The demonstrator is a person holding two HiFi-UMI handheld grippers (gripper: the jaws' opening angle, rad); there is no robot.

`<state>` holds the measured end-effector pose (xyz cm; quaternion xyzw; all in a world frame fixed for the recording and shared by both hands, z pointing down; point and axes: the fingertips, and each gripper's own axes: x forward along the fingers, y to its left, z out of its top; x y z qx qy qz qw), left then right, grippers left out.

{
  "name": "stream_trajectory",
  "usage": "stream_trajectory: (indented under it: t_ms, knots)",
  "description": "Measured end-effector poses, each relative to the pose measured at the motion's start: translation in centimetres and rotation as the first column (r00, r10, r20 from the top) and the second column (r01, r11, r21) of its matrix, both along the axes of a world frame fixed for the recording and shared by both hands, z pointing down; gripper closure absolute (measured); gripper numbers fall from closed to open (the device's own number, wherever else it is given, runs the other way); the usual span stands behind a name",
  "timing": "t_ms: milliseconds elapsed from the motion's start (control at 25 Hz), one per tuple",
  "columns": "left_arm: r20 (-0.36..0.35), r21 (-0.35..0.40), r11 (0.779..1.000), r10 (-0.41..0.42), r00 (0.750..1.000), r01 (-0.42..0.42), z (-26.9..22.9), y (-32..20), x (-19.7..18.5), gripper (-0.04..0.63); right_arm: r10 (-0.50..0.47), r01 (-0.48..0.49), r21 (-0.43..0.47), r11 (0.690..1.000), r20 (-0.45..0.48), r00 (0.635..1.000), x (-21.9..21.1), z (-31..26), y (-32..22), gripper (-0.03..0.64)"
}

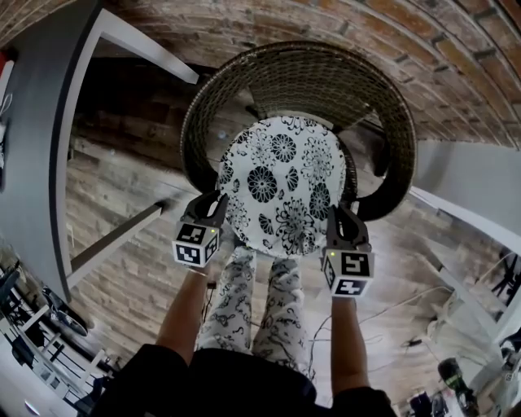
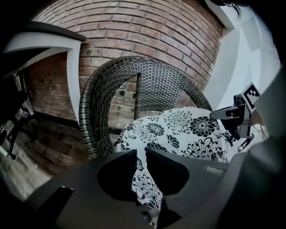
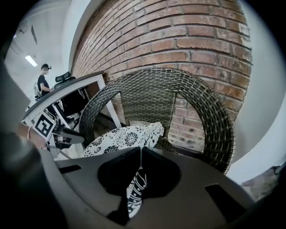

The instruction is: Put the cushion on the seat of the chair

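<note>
Describer: Two bare forearms (image 1: 183, 313) come up from six o'clock in the head view, above flower-patterned trousers (image 1: 244, 301). Each forearm ends in a claw topped by a marker cube (image 1: 195, 244).

Listener: Are the claws holding anything?

Describer: Yes, both are. The left claw (image 1: 214, 202) is clenched on the near rim of the cushion (image 1: 281, 183), at about eight o'clock on its round face. The right claw (image 1: 338, 213) pinches the rim at about four o'clock. In the left gripper view, printed fabric fills the gap between the jaws. In the right gripper view, the jaws sit nearly together on a thin fold of the edge.

Listener: Where is the cushion relative to the chair?

Describer: It is a round white cushion with black flowers, inside the curve of the wicker chair (image 1: 309, 73). The chair's back arcs around it from nine through twelve to three o'clock, with a brick wall (image 1: 244, 24) behind. The cushion hides the seat, so I cannot tell whether its far edge touches down.

Listener: Which step is this?

Describer: I judge it to be the placing step, with the cushion over the seat and not yet let go. The next move calls for lowering the near edge evenly until the cushion lies flat and centred. Then both grips should loosen and draw back toward six o'clock without dragging the rim along.
</note>
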<state>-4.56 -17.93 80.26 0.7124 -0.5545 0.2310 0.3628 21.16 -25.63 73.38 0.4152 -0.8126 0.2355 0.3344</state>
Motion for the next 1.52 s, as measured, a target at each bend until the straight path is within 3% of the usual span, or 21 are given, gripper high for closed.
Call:
stream_trajectory:
  t_ms: [480,1520]
  knots:
    - [0.002,0.116,0.993,-0.019,1.0,0.019,-2.7,-2.4,1.1,0.575,0.022,-0.022,-0.006,1.0,-0.067,0.998,2.3,1.8,-0.6,0.604]
    - [-0.021,0.185,0.983,-0.012,1.0,0.016,-5.1,-4.5,1.7,0.592,0.065,-0.083,-0.077,0.994,-0.203,0.977,5.9,7.6,-1.0,0.592]
